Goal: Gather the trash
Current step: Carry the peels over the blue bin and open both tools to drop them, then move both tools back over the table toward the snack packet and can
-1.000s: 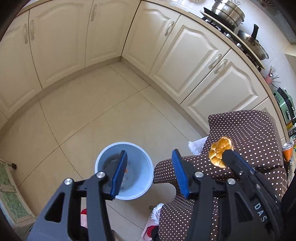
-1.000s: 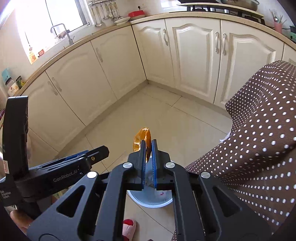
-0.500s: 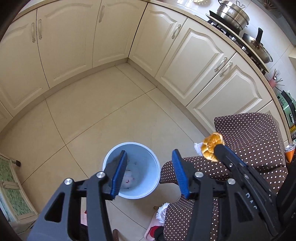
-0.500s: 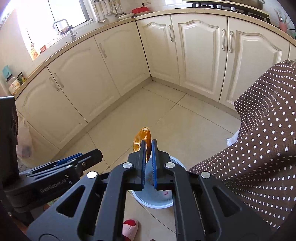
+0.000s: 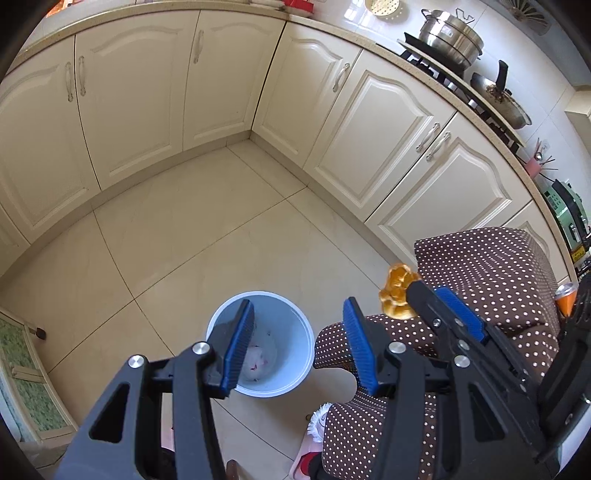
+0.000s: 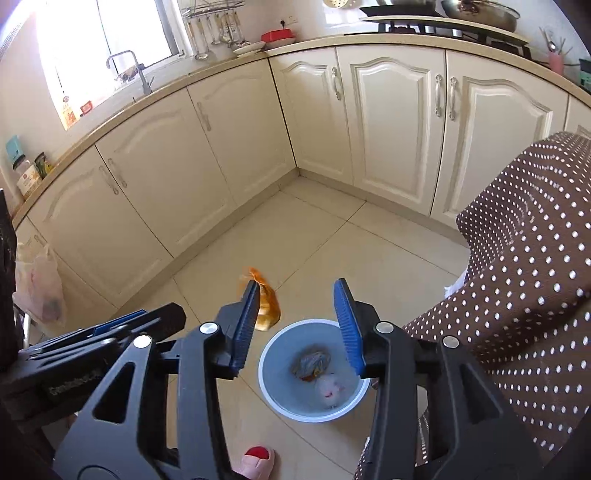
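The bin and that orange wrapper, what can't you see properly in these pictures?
- The bin: in the left wrist view the left gripper finger covers part of its inside, so only pale trash shows.
- The orange wrapper: in the right wrist view the open right gripper finger hides one edge; touching or falling, unclear.
- The crumpled trash inside the bin: too small to identify.

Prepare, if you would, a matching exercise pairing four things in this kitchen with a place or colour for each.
Things:
1. orange wrapper
2. bin
3. steel pot
4. slipper

Descriptions:
a. on the stove
b. beside one finger of the open right gripper
c. on the floor, holding trash
d. pink with a red patch

Pairs: 1-b, 2-c, 3-a, 4-d
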`<state>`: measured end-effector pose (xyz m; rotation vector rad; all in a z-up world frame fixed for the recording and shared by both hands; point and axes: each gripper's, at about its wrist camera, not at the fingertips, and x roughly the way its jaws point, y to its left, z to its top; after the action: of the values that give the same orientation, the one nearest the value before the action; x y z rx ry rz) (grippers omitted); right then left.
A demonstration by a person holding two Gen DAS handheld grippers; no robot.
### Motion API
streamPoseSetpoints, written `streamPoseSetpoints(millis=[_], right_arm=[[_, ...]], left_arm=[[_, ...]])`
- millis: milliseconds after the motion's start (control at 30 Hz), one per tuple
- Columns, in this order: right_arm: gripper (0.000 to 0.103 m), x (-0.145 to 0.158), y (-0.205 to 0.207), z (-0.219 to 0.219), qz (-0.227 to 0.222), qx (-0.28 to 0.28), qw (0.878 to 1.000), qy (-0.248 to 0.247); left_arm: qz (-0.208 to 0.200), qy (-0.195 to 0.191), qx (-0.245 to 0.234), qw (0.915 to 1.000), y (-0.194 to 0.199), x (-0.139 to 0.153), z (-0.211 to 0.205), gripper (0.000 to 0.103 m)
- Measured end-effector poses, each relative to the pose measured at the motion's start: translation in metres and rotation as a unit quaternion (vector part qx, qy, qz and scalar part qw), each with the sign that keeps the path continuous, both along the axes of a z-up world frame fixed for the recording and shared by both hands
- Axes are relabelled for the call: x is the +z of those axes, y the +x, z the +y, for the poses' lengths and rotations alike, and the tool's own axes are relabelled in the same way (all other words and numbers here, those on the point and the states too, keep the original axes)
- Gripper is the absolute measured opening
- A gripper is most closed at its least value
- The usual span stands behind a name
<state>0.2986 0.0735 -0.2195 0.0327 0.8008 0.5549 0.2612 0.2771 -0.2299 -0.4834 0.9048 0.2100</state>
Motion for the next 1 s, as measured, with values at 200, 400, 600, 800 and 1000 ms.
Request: streamPoseSetpoints(millis=[200,400,600,800,1000], right_arm=[[0.042,0.01,-0.008,-0.011,0.002,0.002,1.0,0.016],[0.042,0.038,-0.029,-0.032,-0.032,-0.015,0.999,0.02],[0.045,0.084,-0.058,-0.094,-0.089,-0.075,0.993,0.029],[0.047,0.116,-0.085,-0.188,-0.126,-0.161,0.978,0.035],[0.049,0.127,-0.099,-0.292,-0.136,-0.259,0.955,0.037]], left_arm=[[-0.015,0.009,-0.006,0.9998,-0.012,0.019,-0.009,0.05],[-0.029,0.01,-0.013,0.9994,-0.024,0.039,-0.019,0.05],[-0.07,0.023,-0.058,0.9956,-0.033,0.076,-0.066,0.05],[-0.096,0.039,-0.139,0.9848,-0.028,0.101,-0.151,0.05],[-0.105,0.044,-0.227,0.9671,-0.016,0.113,-0.247,0.05]])
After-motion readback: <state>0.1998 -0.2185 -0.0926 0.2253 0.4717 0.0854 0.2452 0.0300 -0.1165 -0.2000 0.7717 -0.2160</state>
